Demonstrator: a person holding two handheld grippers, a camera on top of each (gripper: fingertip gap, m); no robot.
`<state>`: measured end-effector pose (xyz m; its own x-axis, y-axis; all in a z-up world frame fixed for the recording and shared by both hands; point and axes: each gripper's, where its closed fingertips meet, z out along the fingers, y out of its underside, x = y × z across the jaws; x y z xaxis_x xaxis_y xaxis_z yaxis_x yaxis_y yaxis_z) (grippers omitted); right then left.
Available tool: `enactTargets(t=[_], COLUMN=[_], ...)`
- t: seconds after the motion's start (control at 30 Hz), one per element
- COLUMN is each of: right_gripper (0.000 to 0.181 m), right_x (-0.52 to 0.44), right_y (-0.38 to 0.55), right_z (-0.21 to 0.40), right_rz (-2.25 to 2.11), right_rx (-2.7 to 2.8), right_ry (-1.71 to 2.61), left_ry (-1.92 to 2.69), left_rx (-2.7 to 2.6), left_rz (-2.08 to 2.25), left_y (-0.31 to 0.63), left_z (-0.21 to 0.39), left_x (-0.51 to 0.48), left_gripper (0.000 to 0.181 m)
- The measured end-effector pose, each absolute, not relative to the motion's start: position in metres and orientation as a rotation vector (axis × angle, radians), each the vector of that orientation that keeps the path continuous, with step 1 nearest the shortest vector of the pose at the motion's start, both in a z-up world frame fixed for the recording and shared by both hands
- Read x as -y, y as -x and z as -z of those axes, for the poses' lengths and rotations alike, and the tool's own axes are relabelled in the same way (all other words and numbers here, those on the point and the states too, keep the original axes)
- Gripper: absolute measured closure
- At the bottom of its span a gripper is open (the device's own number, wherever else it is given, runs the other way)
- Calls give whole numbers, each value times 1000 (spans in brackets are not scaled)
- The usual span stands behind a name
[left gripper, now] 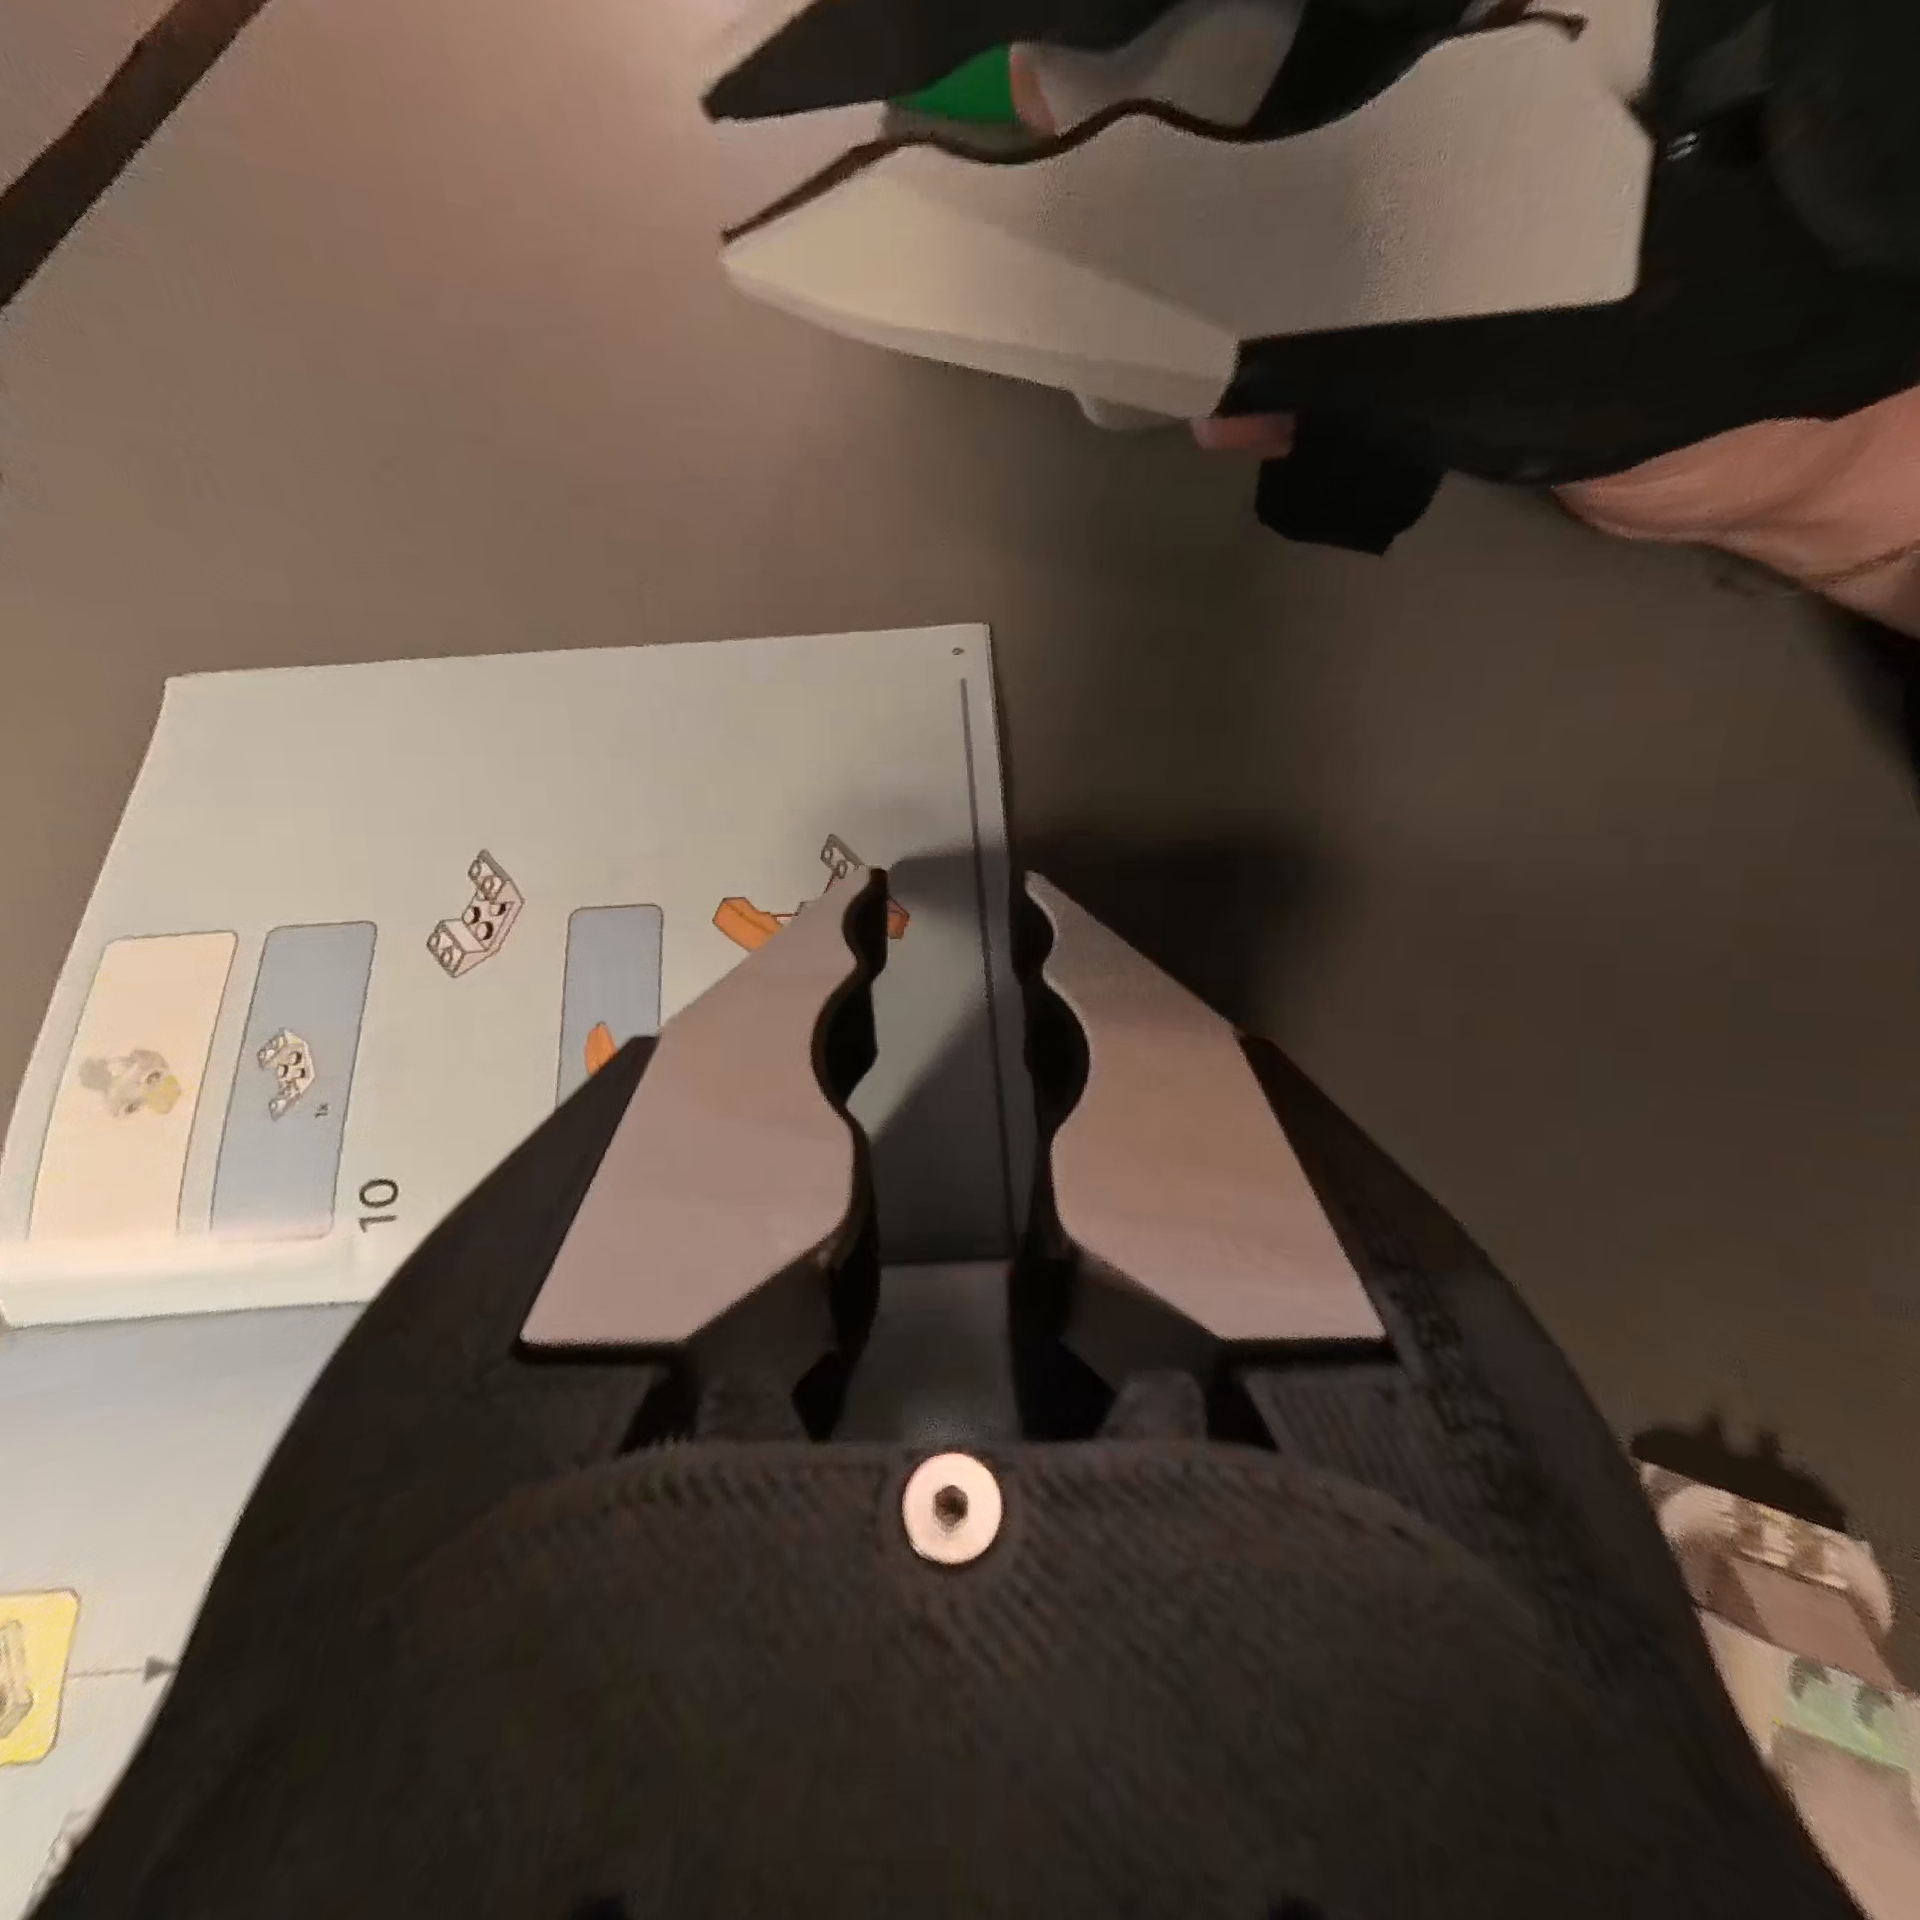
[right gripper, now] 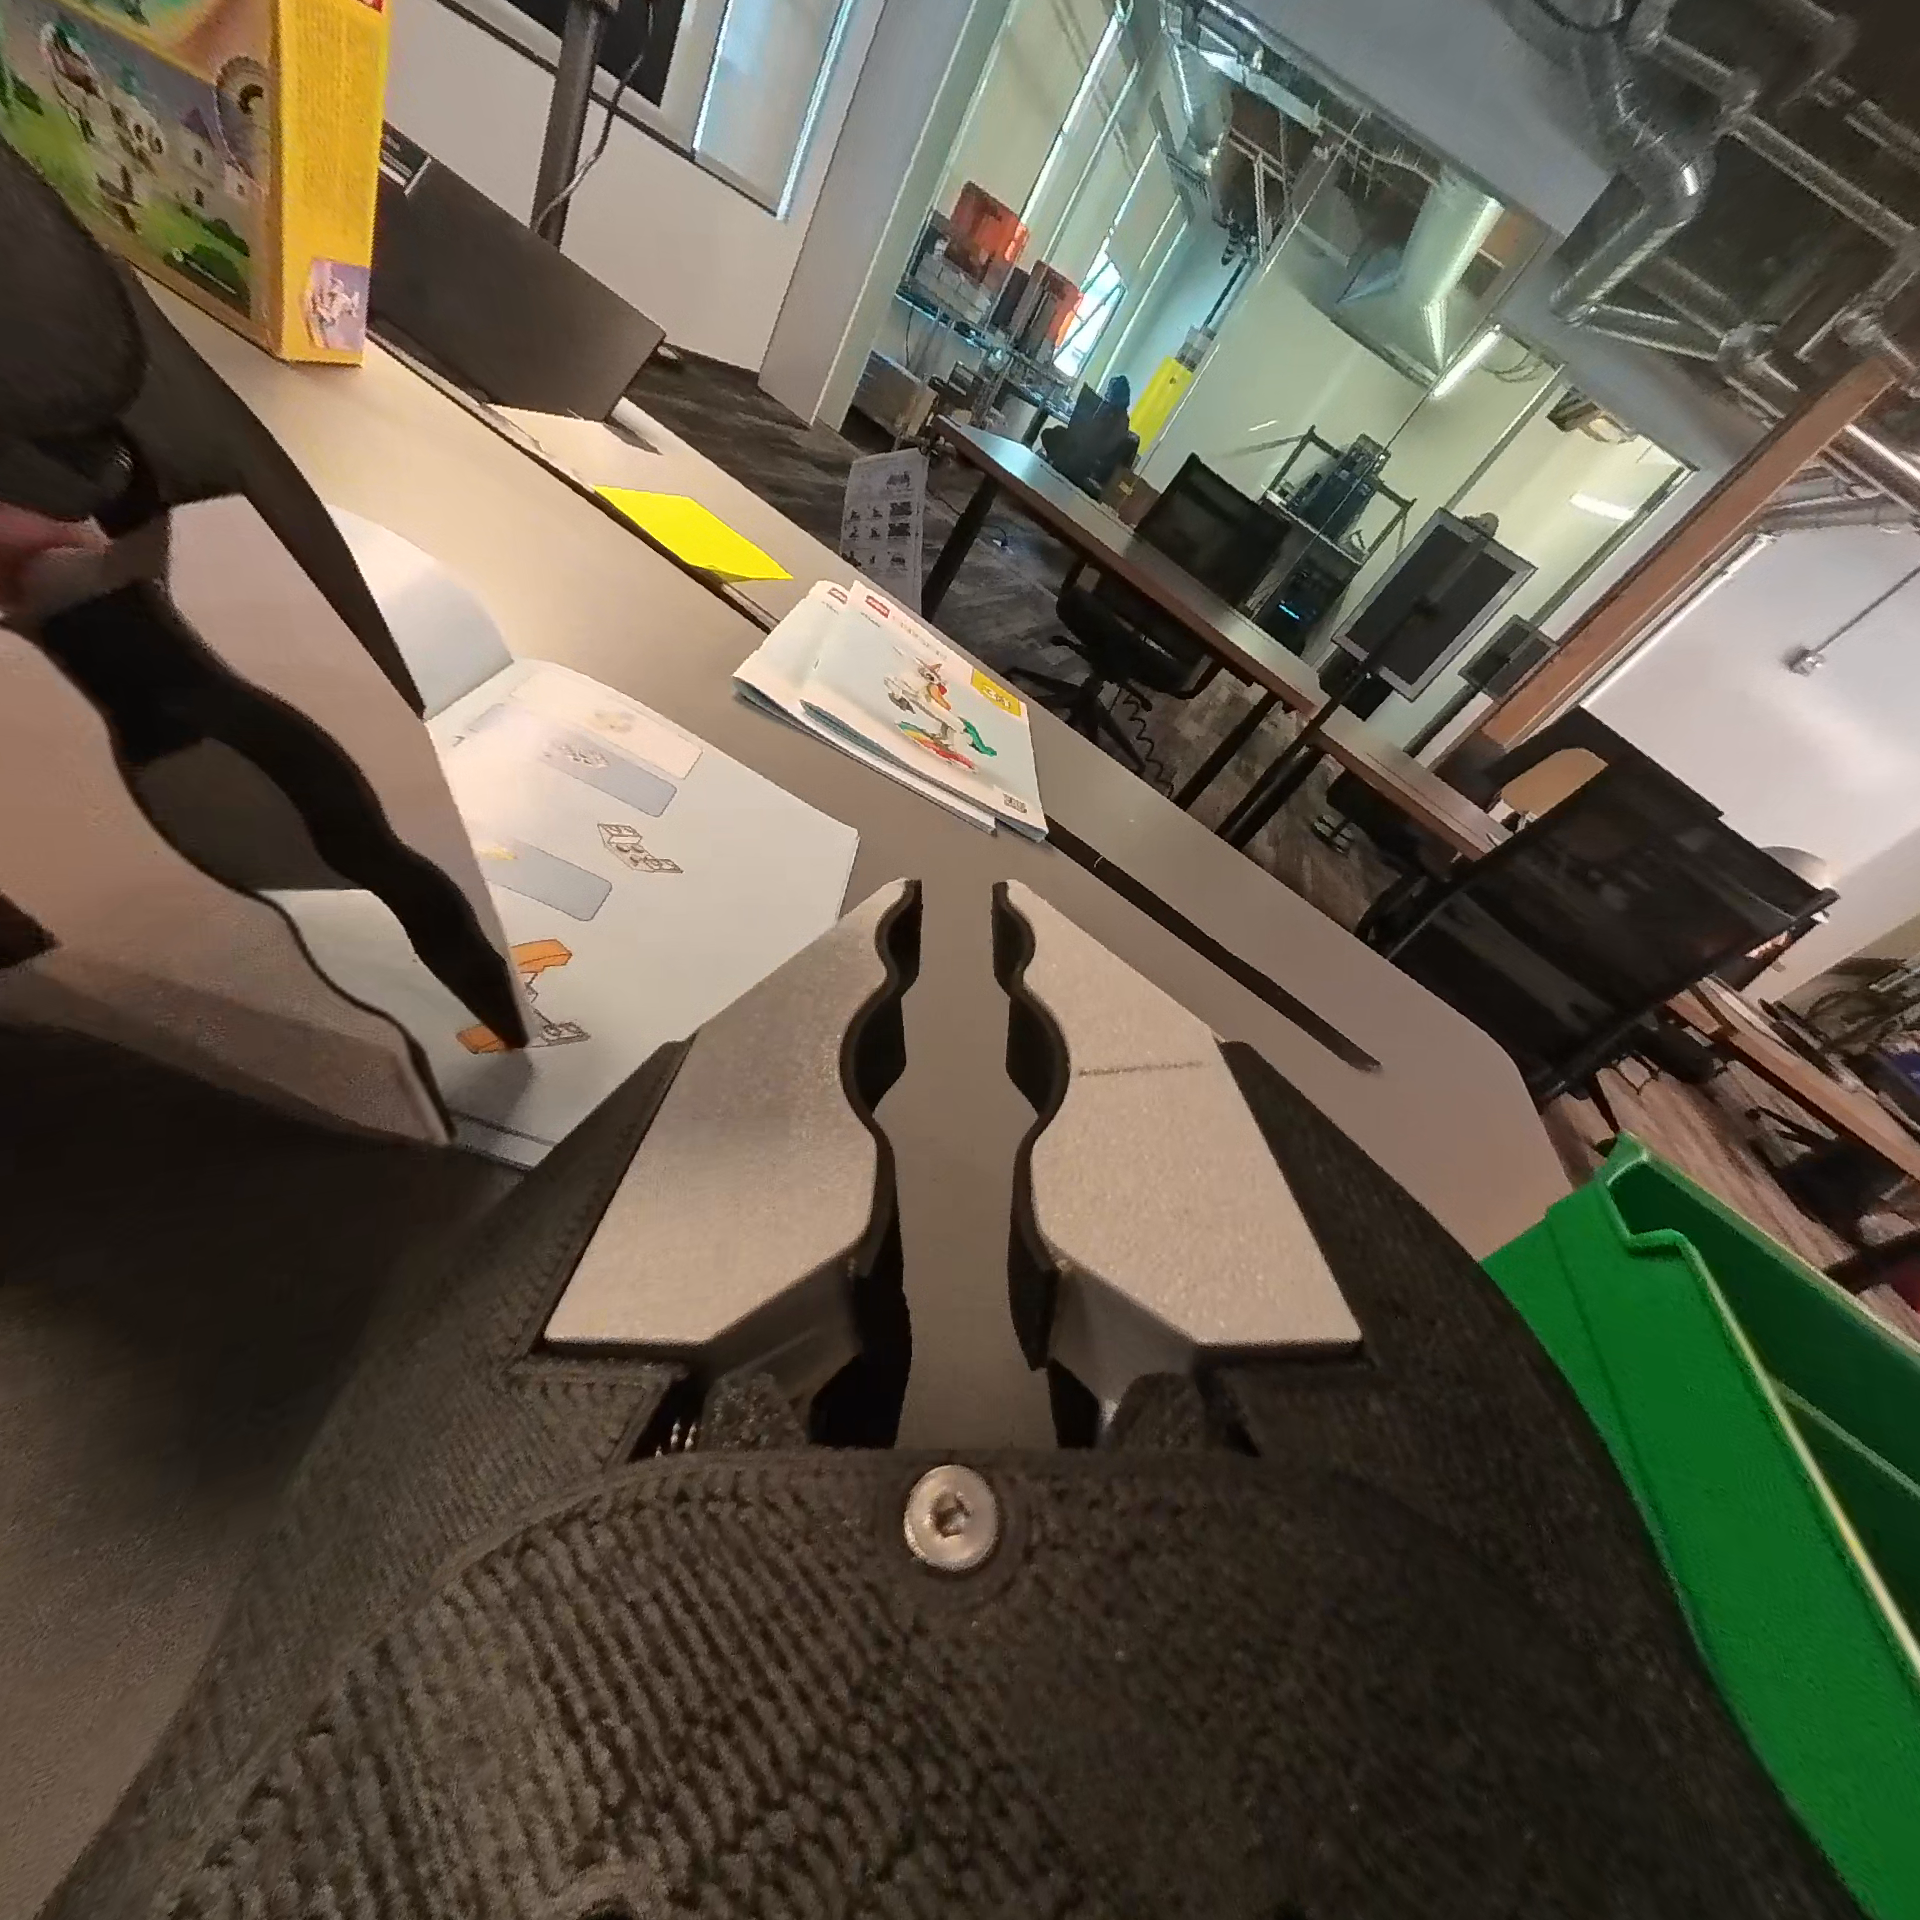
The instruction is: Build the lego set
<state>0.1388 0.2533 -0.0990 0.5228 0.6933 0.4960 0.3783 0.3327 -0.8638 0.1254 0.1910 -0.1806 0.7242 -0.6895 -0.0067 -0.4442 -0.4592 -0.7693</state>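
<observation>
Pale blue booklet page (left gripper: pixel 582 790) with orange and white brick drawings under the grey-padded black jaws; green bin (right gripper: pixel 1714 1475) right of them.

My left tool (left gripper: pixel 951 883) hangs over the right edge of the open booklet (left gripper: pixel 582 790), its two fingers (left gripper: pixel 748 1122) parted with nothing between them; I see the page and the desk (left gripper: pixel 416 416) through the gap. The left fingertip covers part of an orange drawing on the page. The booklet lies flat on the brown desk, showing pale blue and cream panels with small brick drawings. At upper right my other tool (left gripper: pixel 821 166) is tilted across the frame, blurred, with something green (left gripper: pixel 966 88) showing between its fingers. A hand (left gripper: pixel 1766 499) grips it from the right edge.
</observation>
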Motion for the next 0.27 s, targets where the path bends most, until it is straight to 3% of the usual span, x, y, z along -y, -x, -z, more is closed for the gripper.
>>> enactTargets(t=[0.17,0.27], right_gripper=[169,169], right_x=[-255,-256], right_y=[-141,-144], right_z=[103,109], right_rz=[-275,-313], right_rx=[1091,1104], right_ry=[1317,1377], left_ry=[2162,2165], left_rx=[-791,-787], left_rz=[443,459], left_y=[-121,-122], left_z=[181,181], left_x=[-193,-193], left_gripper=[179,181])
